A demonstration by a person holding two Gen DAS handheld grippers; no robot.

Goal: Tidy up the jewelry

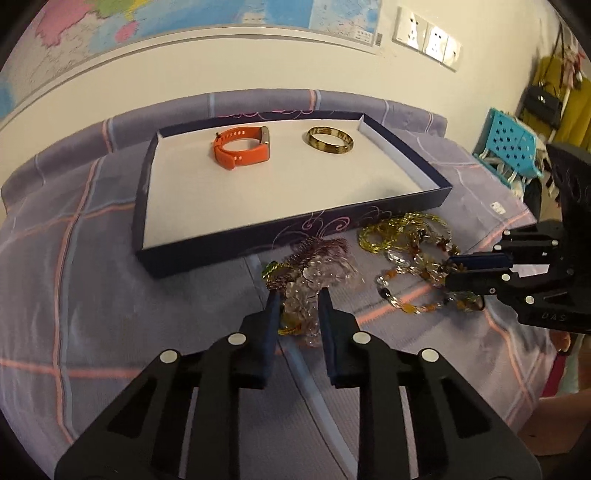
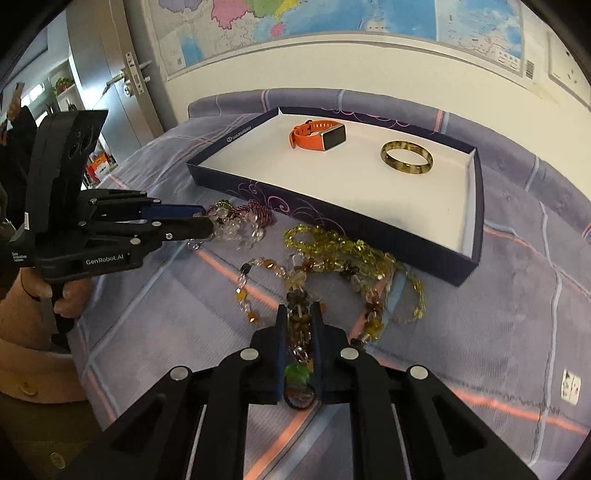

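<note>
A shallow dark box tray (image 1: pixel 236 240) (image 2: pixel 332 212) with a white floor lies on the bed. In it are an orange smartwatch (image 1: pixel 242 147) (image 2: pixel 317 136) and a gold-brown bangle (image 1: pixel 330 140) (image 2: pixel 407 158). In front of the tray lies a pile of bead strands. My left gripper (image 1: pixel 298 293) (image 2: pixel 210 221) is shut on a clear and pink bead strand (image 1: pixel 314 271) (image 2: pixel 240 225). My right gripper (image 2: pixel 298 308) (image 1: pixel 448 271) is shut on an amber and brown bead strand (image 2: pixel 299 325) (image 1: pixel 417 306). A yellow-green bead strand (image 1: pixel 399 230) (image 2: pixel 332 243) lies loose by the tray's front wall.
The bed has a purple checked cover (image 1: pixel 74 295) (image 2: pixel 498 332). A wall with a map (image 2: pixel 332 22) stands behind the tray. A turquoise perforated stool (image 1: pixel 508 142) is at the right. A door (image 2: pixel 122 74) is at the far left.
</note>
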